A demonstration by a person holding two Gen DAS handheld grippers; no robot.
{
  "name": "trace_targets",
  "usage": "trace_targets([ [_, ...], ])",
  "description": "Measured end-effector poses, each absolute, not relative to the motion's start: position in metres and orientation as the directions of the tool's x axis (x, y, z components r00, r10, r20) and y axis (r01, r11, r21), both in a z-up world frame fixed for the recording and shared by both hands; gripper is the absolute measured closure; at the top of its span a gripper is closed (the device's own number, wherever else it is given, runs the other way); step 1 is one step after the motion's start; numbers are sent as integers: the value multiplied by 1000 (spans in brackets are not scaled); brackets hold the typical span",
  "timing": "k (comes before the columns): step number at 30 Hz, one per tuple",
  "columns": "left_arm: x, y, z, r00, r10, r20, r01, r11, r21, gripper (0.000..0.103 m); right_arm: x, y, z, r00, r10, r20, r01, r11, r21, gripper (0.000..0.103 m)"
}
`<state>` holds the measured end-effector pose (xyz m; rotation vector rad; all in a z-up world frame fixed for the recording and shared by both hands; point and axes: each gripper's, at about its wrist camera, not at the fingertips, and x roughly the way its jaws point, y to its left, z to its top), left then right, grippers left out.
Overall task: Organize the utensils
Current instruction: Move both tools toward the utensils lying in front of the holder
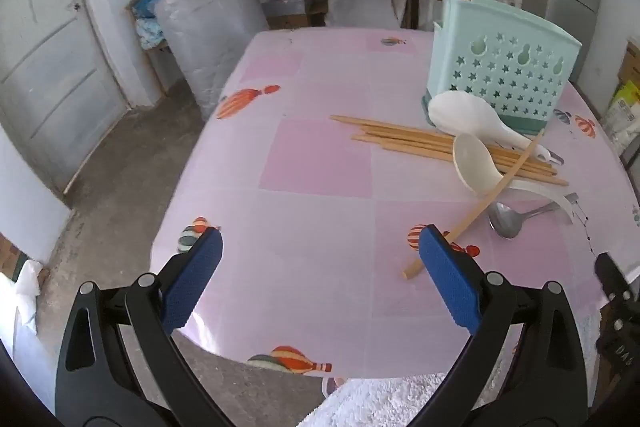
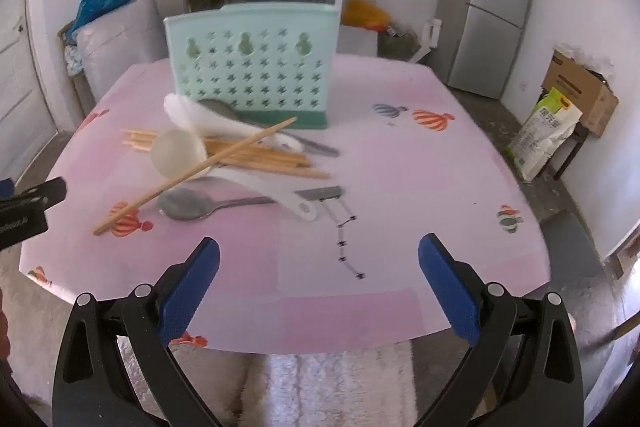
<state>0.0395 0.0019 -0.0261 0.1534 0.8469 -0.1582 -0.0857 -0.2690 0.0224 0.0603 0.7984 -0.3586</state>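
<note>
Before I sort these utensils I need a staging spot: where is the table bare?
Bare: the pink tablecloth right of the green holder and along the near edge. Also the whole left half in the left view. Crowded: in front of the holder, where chopsticks, ladle and metal spoon overlap.

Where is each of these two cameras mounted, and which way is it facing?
Left wrist: rides the open left gripper, angled down at the table's left side; its blue fingers show.
Right wrist: rides the open right gripper, facing the utensil holder.
Shared: holder, chopsticks, metal spoon.
</note>
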Motion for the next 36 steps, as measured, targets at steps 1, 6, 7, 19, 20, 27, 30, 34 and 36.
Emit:
trace_targets([
  [1, 41, 2, -27, 650, -93, -755, 212, 975, 62, 8, -84, -268, 20, 640, -283, -714, 329, 941, -78, 6],
  [6, 51, 3, -33, 610, -222, -761, 297, 954, -40, 8, -72, -260, 12, 640, -256, -725, 302, 951, -69, 6],
  [7, 53, 3, -34, 598, -244, -763, 310, 949, -60, 8, -71, -258, 11, 639, -251, -727, 299, 952, -66, 6],
  [19, 60, -13, -40, 505, -453, -735, 448, 865, -226, 8, -68, -260, -3, 629, -190, -754, 265, 964, -23, 6],
  [20, 61, -15, -41, 504, -455, -734, 454, 863, -223, 8, -68, -261, -4, 634, -190, -749, 263, 964, -21, 6],
  [27, 64, -21, -44, 484, -494, -722, 471, 843, -261, 8, -67, -267, -6, 659, -204, -724, 268, 963, -28, 6],
  [30, 70, -19, -42, 479, -511, -713, 458, 839, -294, 8, -68, -270, -6, 671, -180, -719, 265, 964, 5, 6],
  [34, 80, -20, -38, 471, -542, -696, 454, 826, -336, 8, -66, -268, -5, 686, -158, -711, 237, 971, 13, 6],
  [36, 86, -24, -35, 460, -567, -683, 464, 810, -359, 15, -65, -264, -3, 701, -141, -699, 216, 976, 20, 6],
])
